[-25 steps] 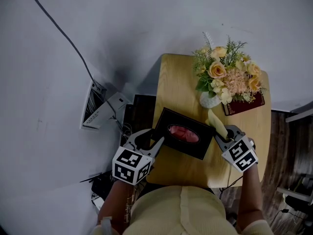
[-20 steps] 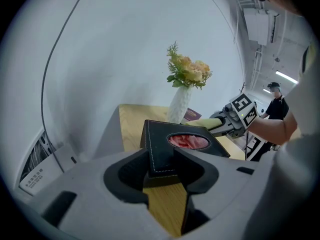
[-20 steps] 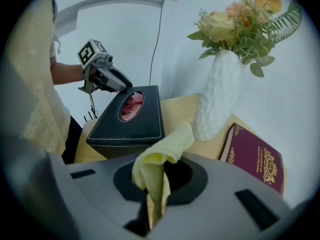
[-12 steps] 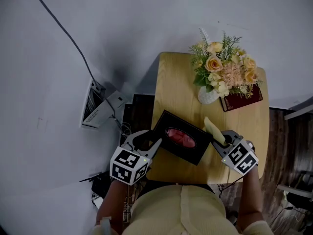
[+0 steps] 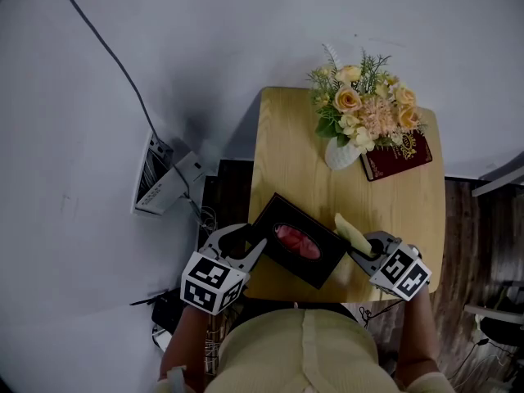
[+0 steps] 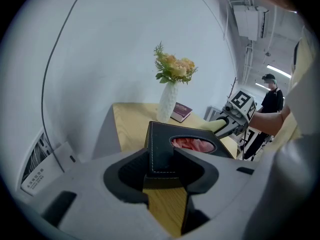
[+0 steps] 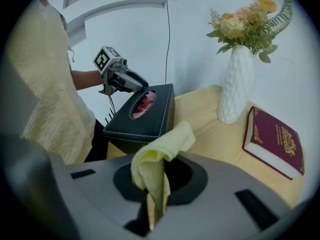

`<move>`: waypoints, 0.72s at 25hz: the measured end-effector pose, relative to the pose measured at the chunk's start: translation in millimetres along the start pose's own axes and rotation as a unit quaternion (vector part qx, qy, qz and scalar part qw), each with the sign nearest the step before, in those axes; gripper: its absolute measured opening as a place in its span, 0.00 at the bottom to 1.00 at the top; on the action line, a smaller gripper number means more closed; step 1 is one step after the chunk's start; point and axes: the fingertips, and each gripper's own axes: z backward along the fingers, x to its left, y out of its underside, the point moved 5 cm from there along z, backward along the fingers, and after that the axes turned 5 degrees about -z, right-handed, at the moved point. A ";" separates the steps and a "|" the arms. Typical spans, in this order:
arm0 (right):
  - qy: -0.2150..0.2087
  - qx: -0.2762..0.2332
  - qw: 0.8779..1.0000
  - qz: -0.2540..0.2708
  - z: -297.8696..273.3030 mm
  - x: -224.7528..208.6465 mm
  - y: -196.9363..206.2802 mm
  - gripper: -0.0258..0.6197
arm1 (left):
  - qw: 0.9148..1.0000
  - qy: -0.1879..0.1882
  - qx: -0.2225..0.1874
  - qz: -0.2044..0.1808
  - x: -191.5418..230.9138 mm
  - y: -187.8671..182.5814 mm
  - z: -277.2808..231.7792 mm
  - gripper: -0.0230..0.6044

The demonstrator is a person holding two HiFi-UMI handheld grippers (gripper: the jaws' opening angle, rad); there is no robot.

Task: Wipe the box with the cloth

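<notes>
A black leather tissue box with pink tissue in its oval slot lies near the front edge of the wooden table. My left gripper is shut on the box's left corner, which sits between its jaws in the left gripper view, where the gripper clamps the box. My right gripper is shut on a folded pale yellow cloth, held close by the box's right end. In the right gripper view the cloth rises from the jaws in front of the box. I cannot tell if they touch.
A white vase of orange and yellow flowers and a dark red book stand at the table's far right. A white device with a cable lies on the floor to the left. A person stands far behind in the left gripper view.
The box, held by my left gripper, has shifted a little toward the table's near edge. My right gripper with the cloth has moved the same way alongside the box's right end.
</notes>
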 end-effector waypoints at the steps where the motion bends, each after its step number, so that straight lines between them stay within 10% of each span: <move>1: -0.004 0.000 1.000 -0.001 0.3 2.7 1.4 0.09 | 1.000 0.001 -0.001 -0.001 -1.1 1.3 1.2 0.31; 14: 0.024 -0.032 0.999 -0.008 16.4 -14.4 -4.8 0.09 | 0.998 -0.035 -0.012 -0.053 -6.3 -5.5 12.5 0.29; 18: 0.042 -0.053 0.997 0.022 21.6 -25.8 -25.7 0.09 | 0.996 -0.055 -0.046 -0.047 -8.6 -20.0 22.2 0.15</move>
